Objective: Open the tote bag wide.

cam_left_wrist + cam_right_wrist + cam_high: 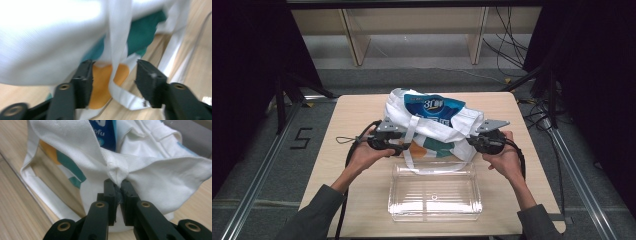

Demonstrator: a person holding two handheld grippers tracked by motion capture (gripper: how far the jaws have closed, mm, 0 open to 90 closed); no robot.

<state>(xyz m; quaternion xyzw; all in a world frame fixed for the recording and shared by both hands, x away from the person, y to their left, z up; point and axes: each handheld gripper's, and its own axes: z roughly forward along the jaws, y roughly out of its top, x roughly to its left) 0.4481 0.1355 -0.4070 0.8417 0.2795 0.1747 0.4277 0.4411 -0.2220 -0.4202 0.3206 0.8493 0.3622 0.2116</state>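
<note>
Wooden table (362, 107): white tote bag (432, 131) just behind clear bin (434, 192). Right gripper (117, 185) pinches its cloth edge; left gripper (113, 75) stands wide, loose strap (117, 50) between jaws, unclamped.

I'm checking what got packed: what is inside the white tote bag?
A blue printed package pokes out of the white tote bag; the cloth hides its lower part and anything beneath.

Dark curtains flank a grey floor (422, 75) — pale wooden shelving (412, 22) behind.
</note>
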